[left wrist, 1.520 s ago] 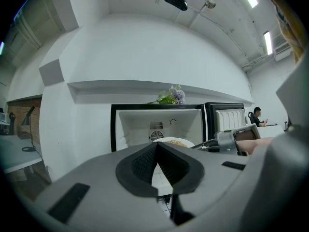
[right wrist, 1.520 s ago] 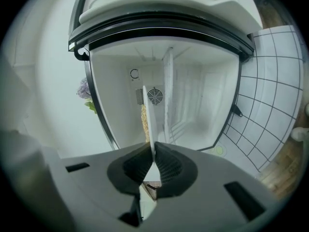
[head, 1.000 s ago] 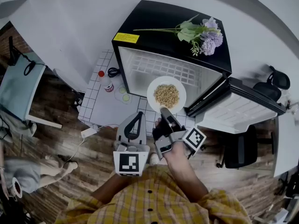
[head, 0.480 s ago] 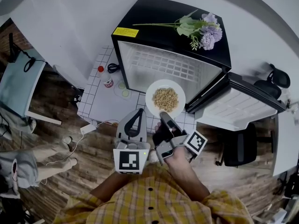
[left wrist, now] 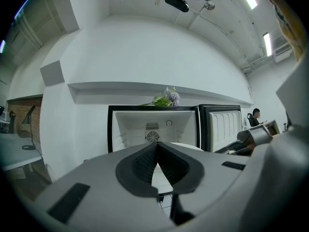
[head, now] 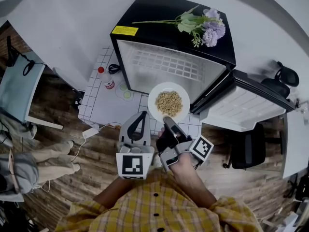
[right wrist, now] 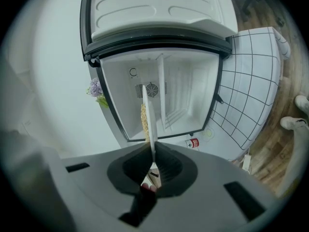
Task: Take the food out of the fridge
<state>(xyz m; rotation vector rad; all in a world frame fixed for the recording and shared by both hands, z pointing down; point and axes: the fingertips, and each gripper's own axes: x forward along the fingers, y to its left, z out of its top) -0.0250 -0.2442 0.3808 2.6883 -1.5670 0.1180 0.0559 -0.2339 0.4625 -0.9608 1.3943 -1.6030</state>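
Right hand-held gripper (head: 168, 122) pinched narrow on near rim of white plate (head: 153, 99), kept level, probably so the heap of tan grain-like food (head: 169, 101) does not spill. Plate over tiled bench (head: 108, 108), just in front of open mini fridge (head: 159, 21), seemingly clear of cavity. Left hand-held gripper (head: 143, 116) closed on nothing, parked just left, likely spare. Door (head: 246, 110) swung wide right for access. Flowers (head: 203, 27) on fridge top.
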